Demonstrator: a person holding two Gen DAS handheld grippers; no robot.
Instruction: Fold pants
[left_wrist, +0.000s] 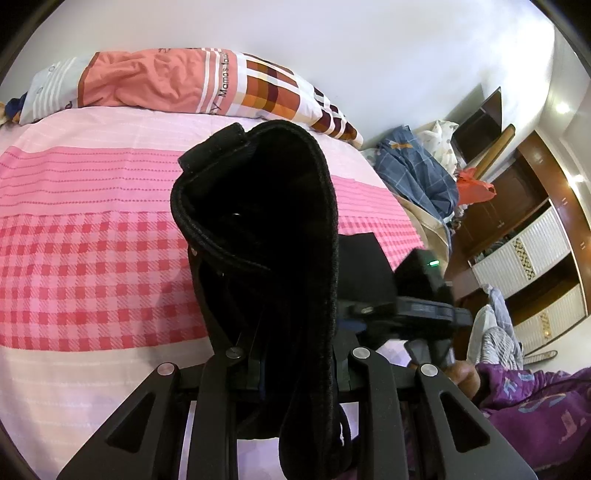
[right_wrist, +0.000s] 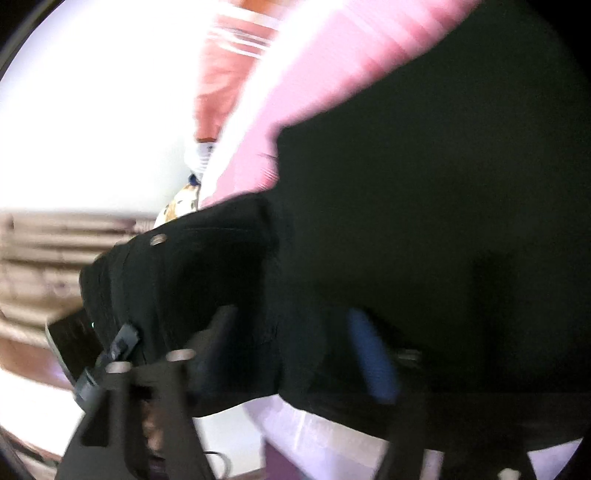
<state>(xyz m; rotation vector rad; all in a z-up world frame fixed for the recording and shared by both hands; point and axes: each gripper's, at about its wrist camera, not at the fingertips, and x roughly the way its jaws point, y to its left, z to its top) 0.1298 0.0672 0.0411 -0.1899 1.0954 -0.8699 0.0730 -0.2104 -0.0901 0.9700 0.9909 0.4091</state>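
Observation:
Black pants (left_wrist: 273, 229) hang bunched in my left gripper (left_wrist: 280, 354), which is shut on the waistband above a pink checked bed (left_wrist: 92, 258). The fabric hides the fingertips. The other gripper (left_wrist: 421, 314) shows at the right of this view, close against the pants. In the right wrist view the image is blurred by motion. The black pants (right_wrist: 424, 221) fill most of it and drape over my right gripper (right_wrist: 295, 354), whose blue-padded finger (right_wrist: 369, 354) shows through the cloth. The jaws look closed on the fabric.
A patterned orange and white pillow (left_wrist: 184, 85) lies at the head of the bed. A pile of clothes (left_wrist: 417, 173) and a wooden wardrobe (left_wrist: 532, 236) stand to the right. A purple garment (left_wrist: 535, 417) is at the lower right.

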